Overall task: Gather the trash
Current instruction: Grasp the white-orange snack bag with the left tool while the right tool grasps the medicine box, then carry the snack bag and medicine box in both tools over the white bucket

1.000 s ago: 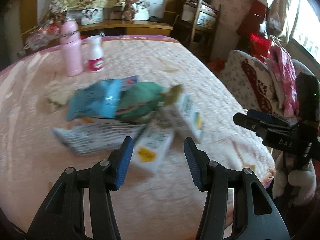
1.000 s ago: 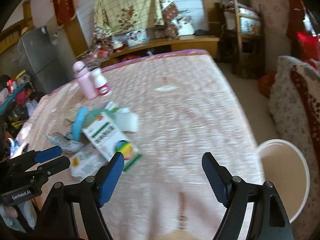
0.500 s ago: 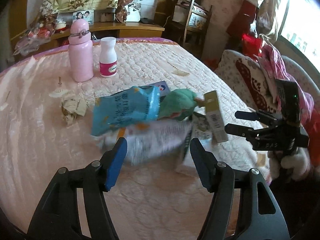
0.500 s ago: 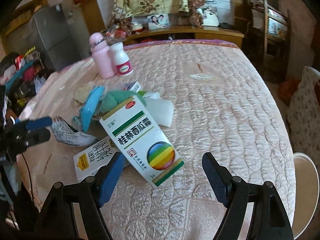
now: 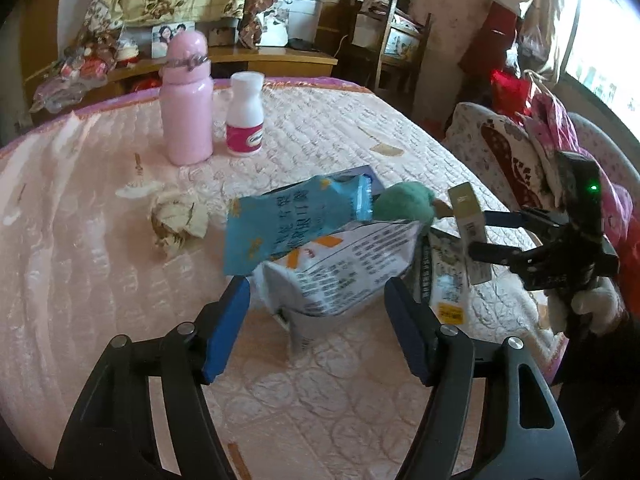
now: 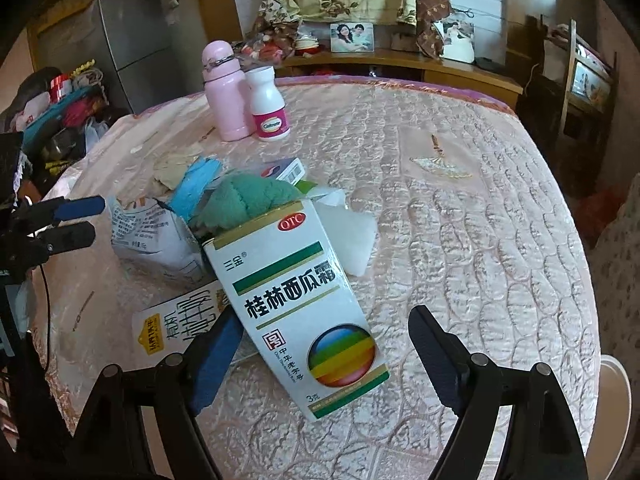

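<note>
trash pile [image 5: 332, 248] lies mid-worktop [image 6: 460, 220], at 12 o'clock of the left gripper [image 5: 316, 320], medicine box [image 6: 300, 312] between the right gripper [image 6: 324, 356] fingers, both wide open, empty

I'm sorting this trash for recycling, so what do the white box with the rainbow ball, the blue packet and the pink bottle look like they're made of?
White box: likely thin glossy cardboard, with crisp folded edges and printed faces.
Blue packet: probably plastic film, crinkled, with a crimped end.
Pink bottle: smooth hard shell with soft highlights; coated metal or plastic, unclear which.

blue box [image 5: 362, 174]: mostly hidden under blue packet [image 5: 292, 222] | white bin [image 6: 614, 408]: cut by edge
</note>
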